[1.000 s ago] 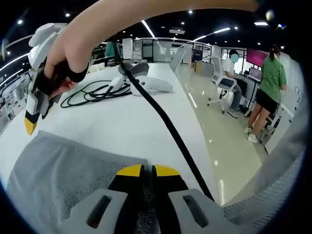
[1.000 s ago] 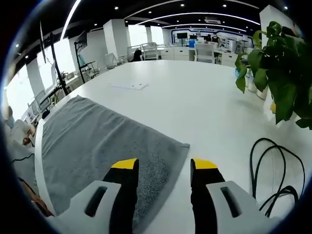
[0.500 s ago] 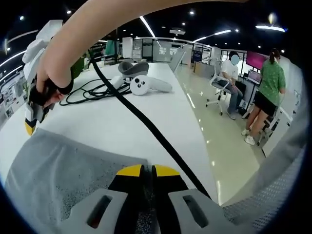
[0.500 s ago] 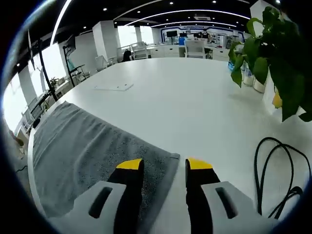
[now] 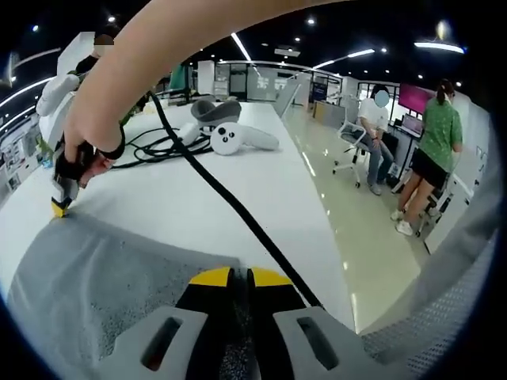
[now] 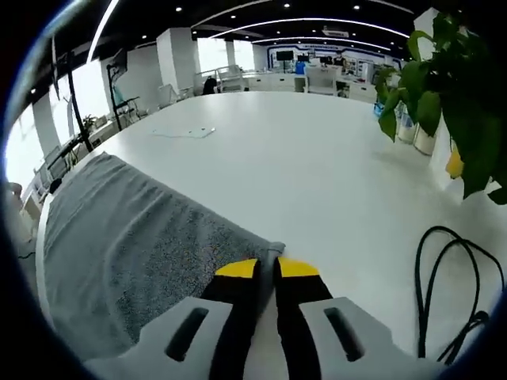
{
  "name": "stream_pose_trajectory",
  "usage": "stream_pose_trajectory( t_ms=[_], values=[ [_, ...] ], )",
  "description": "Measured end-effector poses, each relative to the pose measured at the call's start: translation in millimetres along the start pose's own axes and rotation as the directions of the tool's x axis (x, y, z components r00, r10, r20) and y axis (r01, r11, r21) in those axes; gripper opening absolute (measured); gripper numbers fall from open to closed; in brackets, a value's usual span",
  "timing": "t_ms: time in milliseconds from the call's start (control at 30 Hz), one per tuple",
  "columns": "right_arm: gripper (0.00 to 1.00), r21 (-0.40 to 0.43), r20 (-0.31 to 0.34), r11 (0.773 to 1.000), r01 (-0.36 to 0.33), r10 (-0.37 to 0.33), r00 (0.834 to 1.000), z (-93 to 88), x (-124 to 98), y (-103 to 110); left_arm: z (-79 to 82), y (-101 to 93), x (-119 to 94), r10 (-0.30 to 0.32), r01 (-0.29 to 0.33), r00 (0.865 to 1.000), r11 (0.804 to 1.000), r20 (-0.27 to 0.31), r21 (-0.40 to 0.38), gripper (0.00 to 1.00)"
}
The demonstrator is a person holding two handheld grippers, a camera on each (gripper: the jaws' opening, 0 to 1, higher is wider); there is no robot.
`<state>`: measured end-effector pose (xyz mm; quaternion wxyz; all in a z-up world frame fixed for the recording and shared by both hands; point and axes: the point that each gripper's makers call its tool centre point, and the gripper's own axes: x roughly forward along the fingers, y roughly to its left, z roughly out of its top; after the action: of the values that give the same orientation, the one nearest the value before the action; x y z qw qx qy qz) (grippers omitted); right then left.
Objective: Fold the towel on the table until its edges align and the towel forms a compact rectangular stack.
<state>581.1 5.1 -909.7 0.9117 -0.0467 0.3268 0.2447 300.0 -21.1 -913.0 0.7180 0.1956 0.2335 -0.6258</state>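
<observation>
A grey towel lies flat on the white table. My left gripper is shut on its near edge, with cloth pinched between the yellow tips. In the right gripper view the towel spreads to the left, and my right gripper is shut on its corner. The left gripper view also has the right gripper at the far left, held by a person's hand, its tip down on the towel's far corner.
A black cable runs from the hand across the table. White controllers and coiled cables lie further back. A potted plant, a cable loop and a flat white sheet sit beyond. People stand off the table's right edge.
The right gripper's jaws went from wide open to shut on the towel's corner. In the left gripper view, the hand brought that gripper down onto the towel's far corner.
</observation>
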Motion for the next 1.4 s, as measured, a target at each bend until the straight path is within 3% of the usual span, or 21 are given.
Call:
stream_pose_trajectory(
  t_ms=[167, 267, 367, 433, 567, 633, 700, 867, 967, 1067, 1400],
  values=[
    [0.01, -0.027, -0.004, 1.000, 0.006, -0.006, 1.000, 1.0, 5, 1, 0.1, 0.0, 0, -0.002, 0.002, 1.000, 1.000, 0.002, 0.002, 0.07],
    [0.00, -0.093, -0.039, 0.996, 0.017, -0.020, 0.999, 2.0, 8, 0, 0.2, 0.1, 0, 0.003, -0.003, 1.000, 1.000, 0.004, 0.000, 0.07],
    [0.00, -0.055, -0.038, 0.998, 0.021, -0.023, 0.999, 2.0, 8, -2, 0.3, 0.1, 0, 0.006, -0.006, 1.000, 1.000, 0.006, -0.004, 0.07],
    [0.00, 0.068, -0.037, 0.998, 0.019, -0.017, 0.999, 1.9, 8, -2, 0.7, 1.7, 0, -0.005, 0.006, 1.000, 0.999, 0.006, -0.039, 0.07],
    [0.00, 0.038, -0.037, 0.999, -0.001, 0.002, 0.999, 4.7, 3, -4, 0.5, 0.2, 0, -0.001, 0.001, 1.000, 1.000, 0.005, -0.025, 0.07],
    [0.00, 0.050, -0.021, 0.999, -0.005, 0.006, 1.000, 8.2, 0, -3, 0.5, 0.2, 0, -0.003, 0.003, 1.000, 1.000, 0.007, -0.028, 0.07],
    [0.00, 0.055, -0.007, 0.998, -0.010, 0.011, 1.000, 11.1, -1, -4, 1.0, -0.6, 0, -0.025, 0.024, 1.000, 0.999, 0.015, 0.021, 0.07],
    [0.00, 0.061, 0.022, 0.997, -0.048, 0.047, 0.999, 18.3, -7, 2, -1.2, -1.5, -8, -0.054, 0.054, 0.999, 0.999, -0.002, 0.004, 0.07],
    [0.00, 0.071, 0.044, 0.994, -0.080, 0.077, 0.996, 23.0, -11, 4, 0.2, -5.2, -17, -0.065, 0.064, 0.998, 0.998, 0.019, 0.021, 0.07],
    [0.00, 0.079, 0.082, 0.992, -0.099, 0.093, 0.992, 32.0, -19, 9, 1.5, -1.9, -24, -0.050, 0.049, 0.999, 0.998, 0.016, 0.039, 0.07],
    [0.00, 0.074, 0.169, 0.989, -0.132, 0.118, 0.979, 63.2, -47, 28, 23.7, 8.7, -48, 0.007, -0.008, 0.996, 1.000, 0.084, 0.011, 0.07]
  ],
)
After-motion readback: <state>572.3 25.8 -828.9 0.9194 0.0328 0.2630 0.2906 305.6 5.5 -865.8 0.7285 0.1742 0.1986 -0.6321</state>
